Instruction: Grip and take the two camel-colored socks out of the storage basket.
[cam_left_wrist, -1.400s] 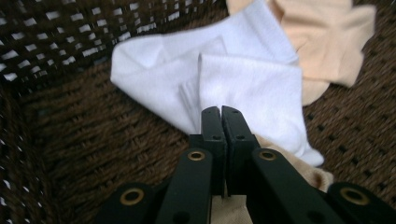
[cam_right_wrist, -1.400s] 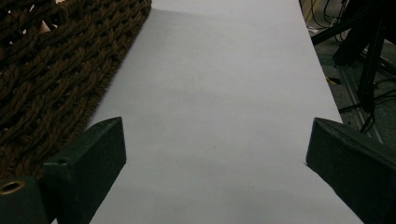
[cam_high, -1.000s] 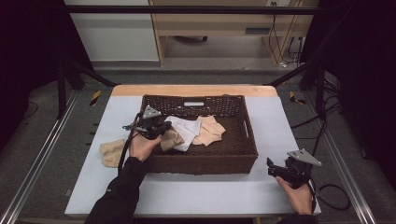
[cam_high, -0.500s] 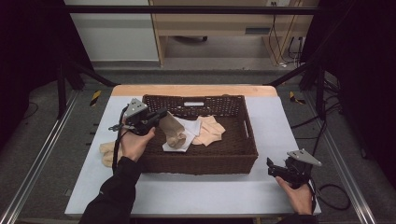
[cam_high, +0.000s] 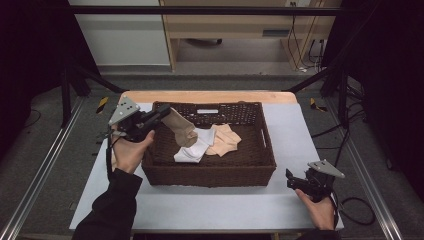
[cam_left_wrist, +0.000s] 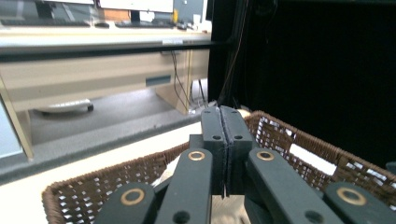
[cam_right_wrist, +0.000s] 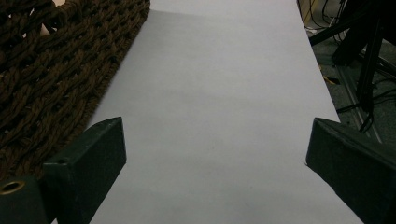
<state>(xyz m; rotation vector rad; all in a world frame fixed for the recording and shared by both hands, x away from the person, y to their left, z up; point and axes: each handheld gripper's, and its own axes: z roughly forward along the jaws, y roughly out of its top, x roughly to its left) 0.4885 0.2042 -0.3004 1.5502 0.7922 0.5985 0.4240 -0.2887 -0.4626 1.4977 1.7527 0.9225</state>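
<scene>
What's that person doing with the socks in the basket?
A person holds a grabbing tool in each hand. The left tool is shut on a tan sock and holds it up over the brown wicker basket, its lower end hanging down to the pile. A white sock and a peach-coloured cloth lie inside the basket. The right tool rests open on the table beside the basket, holding nothing.

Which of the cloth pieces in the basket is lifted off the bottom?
The tan-brown sock, pinched by the left tool and hanging over the basket. The white sock and the peach cloth lie flat inside.
</scene>
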